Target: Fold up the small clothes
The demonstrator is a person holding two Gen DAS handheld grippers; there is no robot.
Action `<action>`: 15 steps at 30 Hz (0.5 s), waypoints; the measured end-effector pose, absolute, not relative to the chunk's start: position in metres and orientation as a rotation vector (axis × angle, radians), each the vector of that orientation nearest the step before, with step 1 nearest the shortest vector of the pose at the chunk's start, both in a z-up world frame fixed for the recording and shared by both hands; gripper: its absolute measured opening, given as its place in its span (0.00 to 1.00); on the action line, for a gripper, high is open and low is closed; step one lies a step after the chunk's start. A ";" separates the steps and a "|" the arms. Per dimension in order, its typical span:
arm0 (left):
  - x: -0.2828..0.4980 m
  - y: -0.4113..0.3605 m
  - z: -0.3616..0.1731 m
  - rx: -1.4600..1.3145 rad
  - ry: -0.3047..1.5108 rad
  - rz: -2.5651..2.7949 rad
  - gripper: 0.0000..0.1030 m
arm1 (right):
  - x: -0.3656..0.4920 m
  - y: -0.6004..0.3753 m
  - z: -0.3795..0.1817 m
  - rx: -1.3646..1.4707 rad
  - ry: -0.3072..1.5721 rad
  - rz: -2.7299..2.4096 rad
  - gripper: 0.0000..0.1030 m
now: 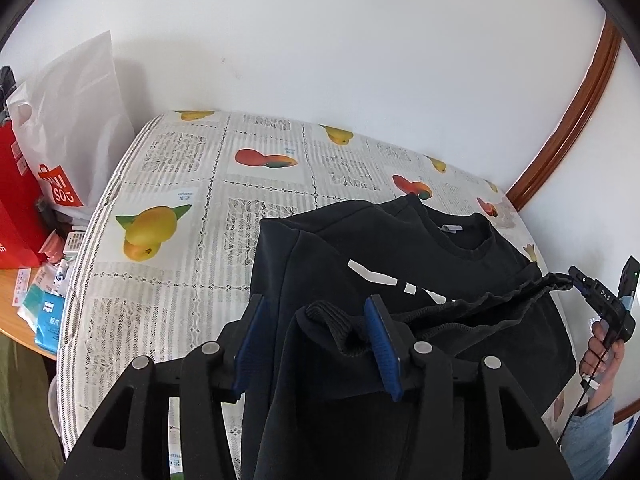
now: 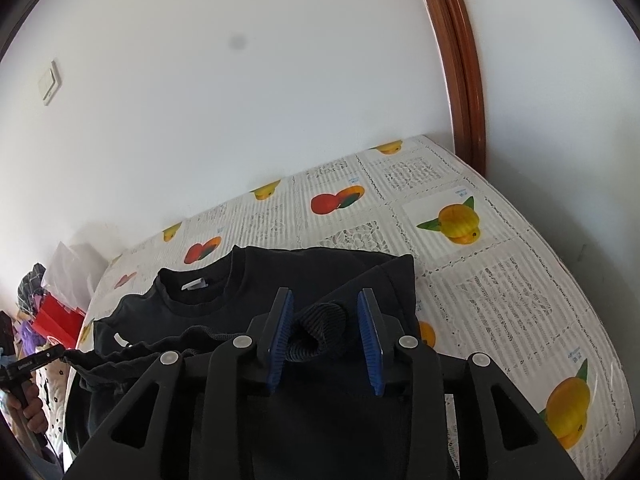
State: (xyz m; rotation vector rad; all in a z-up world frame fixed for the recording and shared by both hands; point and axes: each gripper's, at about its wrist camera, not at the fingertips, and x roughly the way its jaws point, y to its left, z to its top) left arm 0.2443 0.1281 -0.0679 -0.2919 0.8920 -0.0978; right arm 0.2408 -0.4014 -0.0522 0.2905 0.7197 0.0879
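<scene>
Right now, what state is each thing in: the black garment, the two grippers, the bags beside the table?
Black sweatshirt with white print: lying flat on the fruit-print tablecloth, ribbed hem folded up toward the collar.
Left gripper: open, ribbed hem corner loose between its blue pads.
Right gripper: open, other hem corner loose between its pads.
White plastic bag: upright against the wall.
Red paper bag: upright.

The black garment (image 1: 400,264) is matt knit cloth with a ribbed cuff (image 1: 340,320) and a gathered hem. The bed cover (image 1: 180,184) is smooth printed fabric. Each gripper (image 1: 316,344) is matt black plastic with ridged blue pads (image 1: 380,340) and dull metal pins. At 2 o'clock, the trim (image 1: 580,100) is glossy wood.
</scene>
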 end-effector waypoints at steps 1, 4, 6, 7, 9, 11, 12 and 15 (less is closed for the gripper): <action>0.245 0.129 -0.069 -0.297 0.894 -0.101 0.46 | 0.241 -0.403 -0.051 0.294 0.717 0.086 0.34; 0.244 0.131 -0.066 -0.315 0.880 -0.114 0.46 | 0.240 -0.408 -0.047 0.300 0.708 0.075 0.35; 0.243 0.132 -0.063 -0.318 0.871 -0.116 0.46 | 0.239 -0.412 -0.045 0.297 0.704 0.071 0.35; 0.242 0.132 -0.061 -0.316 0.866 -0.114 0.46 | 0.238 -0.413 -0.044 0.296 0.703 0.071 0.35; 0.240 0.133 -0.058 -0.309 0.859 -0.113 0.46 | 0.235 -0.414 -0.043 0.290 0.707 0.074 0.37; 0.237 0.133 -0.057 -0.308 0.856 -0.108 0.46 | 0.233 -0.413 -0.045 0.284 0.715 0.076 0.38; 0.235 0.134 -0.057 -0.309 0.856 -0.106 0.46 | 0.232 -0.412 -0.048 0.280 0.726 0.078 0.38; 0.230 0.135 -0.059 -0.309 0.867 -0.100 0.46 | 0.230 -0.409 -0.059 0.274 0.757 0.087 0.38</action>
